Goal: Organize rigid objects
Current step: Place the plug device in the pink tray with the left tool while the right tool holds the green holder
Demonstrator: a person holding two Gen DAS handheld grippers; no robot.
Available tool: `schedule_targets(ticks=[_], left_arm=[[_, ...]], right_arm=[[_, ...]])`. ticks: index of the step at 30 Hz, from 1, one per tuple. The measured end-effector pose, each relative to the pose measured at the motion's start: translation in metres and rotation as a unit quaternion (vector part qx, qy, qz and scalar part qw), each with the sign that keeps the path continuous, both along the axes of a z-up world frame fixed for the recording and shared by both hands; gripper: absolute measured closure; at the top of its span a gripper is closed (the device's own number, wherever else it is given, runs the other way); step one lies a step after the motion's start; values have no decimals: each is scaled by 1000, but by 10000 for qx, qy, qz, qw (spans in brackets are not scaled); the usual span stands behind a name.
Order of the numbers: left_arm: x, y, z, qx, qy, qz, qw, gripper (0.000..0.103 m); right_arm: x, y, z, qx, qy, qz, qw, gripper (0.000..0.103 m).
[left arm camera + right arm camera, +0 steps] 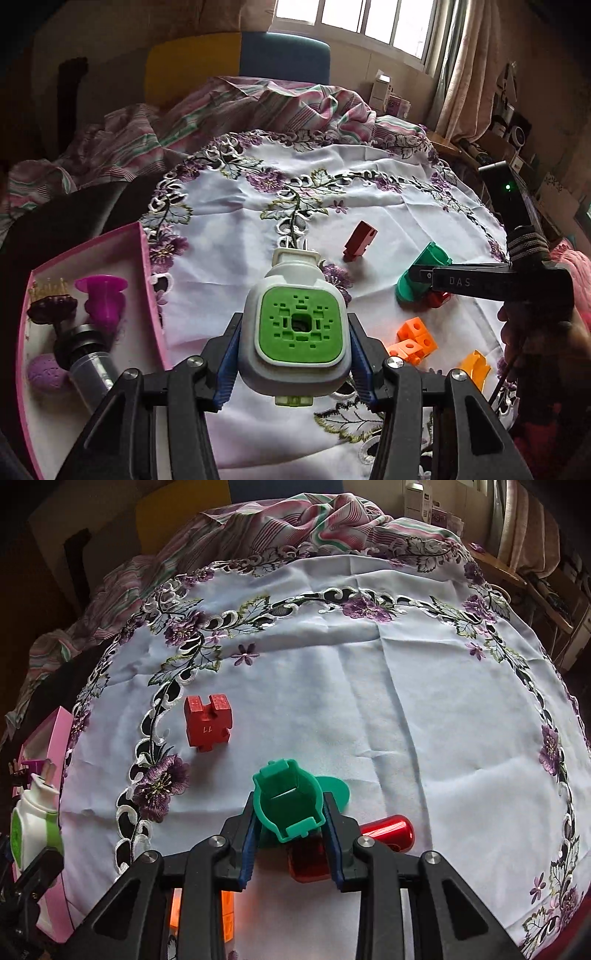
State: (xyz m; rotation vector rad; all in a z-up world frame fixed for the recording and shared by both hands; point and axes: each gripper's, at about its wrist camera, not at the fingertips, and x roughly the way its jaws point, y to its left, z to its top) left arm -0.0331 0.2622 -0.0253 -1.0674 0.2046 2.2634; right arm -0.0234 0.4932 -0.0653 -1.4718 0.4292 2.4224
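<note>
While the left gripper point(293, 354) is clamping its jaws on a white-and-green plastic plug-in device point(295, 328) above the embroidered white tablecloth point(369, 184), a pink cardboard box point(147, 266) is lying beside it. The right gripper point(291, 834) is holding a green plastic sleeve point(288, 801) between closed jaws, touching the cloth.

White tablecloth point(369, 709) embroidered with purple flowers, green leaves and black-and-white scrollwork along its border. Behind it lay a bedsheet point(280, 103) striped in pink, white and green. Pink box point(147, 266) with a pale interior, containing a magenta flanged piece point(101, 299), a lilac textured ball point(46, 373) and a silver-and-black cylinder point(85, 354). Left gripper point(293, 354), black with blue pads, enclosed a white plug-in device point(295, 295) with a bright green perforated face. Right gripper point(290, 834), likewise black with blue pads, enclosed a teal-green holder point(288, 797). Red notched block point(208, 722); glossy red capsule point(388, 830); orange cubes point(415, 338); yellow piece point(476, 365).
</note>
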Motion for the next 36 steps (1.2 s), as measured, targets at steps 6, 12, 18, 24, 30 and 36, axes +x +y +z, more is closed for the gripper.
schedule_targets(ticks=[6,12,18,24,30,36], left_arm=[[7,-33,19,47,241,267,9993,51],[6,-73,29,39,312,654,9974,51],[3,-113,26,25,268,1066,9939,50],[2,-149,19,-27,209,1471,9889,51],[5,-178,13,-21,82,1743,9846,51],[13,-210,6,41,-83,1992,9799,51]], right_arm=[[-2,-6,0,207,-43,104,9997,72],[-3,-12,0,430,-73,168,9989,73],[-2,-16,-2,550,-87,218,9982,73],[-2,-19,-3,644,-92,225,9976,73],[-2,-20,-3,693,-98,244,9972,73],[-2,-21,-3,729,-105,268,9969,73]])
